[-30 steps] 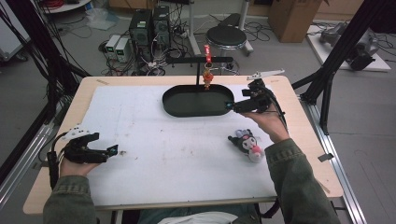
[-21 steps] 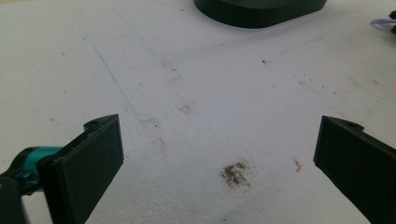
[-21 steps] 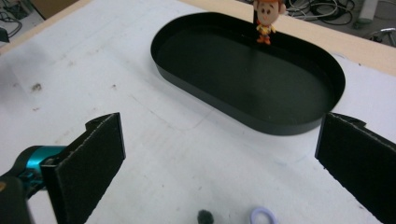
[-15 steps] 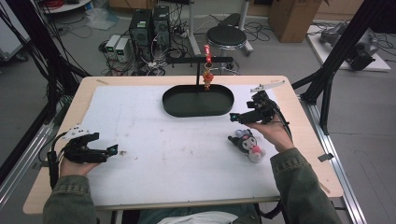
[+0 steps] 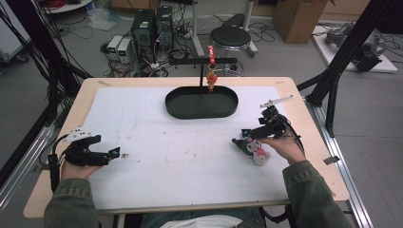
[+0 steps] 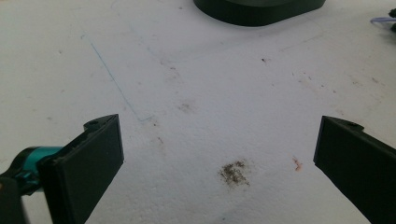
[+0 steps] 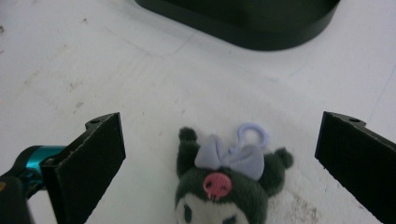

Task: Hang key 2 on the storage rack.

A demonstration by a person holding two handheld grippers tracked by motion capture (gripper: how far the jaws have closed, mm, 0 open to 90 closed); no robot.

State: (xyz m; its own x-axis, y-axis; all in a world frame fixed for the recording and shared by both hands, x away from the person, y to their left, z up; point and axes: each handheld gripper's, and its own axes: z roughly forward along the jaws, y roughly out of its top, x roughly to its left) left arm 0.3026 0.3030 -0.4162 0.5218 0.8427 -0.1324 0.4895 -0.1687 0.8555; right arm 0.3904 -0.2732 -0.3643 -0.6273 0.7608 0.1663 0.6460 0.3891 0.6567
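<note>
Early stage, nothing picked up yet. Plush toy (image 5: 256, 151) lies flat on the white counter (image 5: 157, 142) at lower right of the high view, untouched as far as I can tell. Right gripper (image 5: 244, 137) sits just over it, jaws spread wide; in the right gripper view the toy (image 7: 224, 186) is at bottom centre between the two jaws, face up, purple bow and clip loop pointing toward the black tray (image 7: 243, 18) at the top edge. No contact visible on either jaw. Left gripper (image 5: 114, 153) rests at lower left of the high view, jaws also spread, over bare counter only. Tray (image 5: 201, 102) at upper centre is empty; a small red charm (image 5: 211, 78) hangs from the stand (image 5: 204, 61) above it. My read: approach done; closing on the toy, lift and likely placing it at the tray or stand all remain.
</note>
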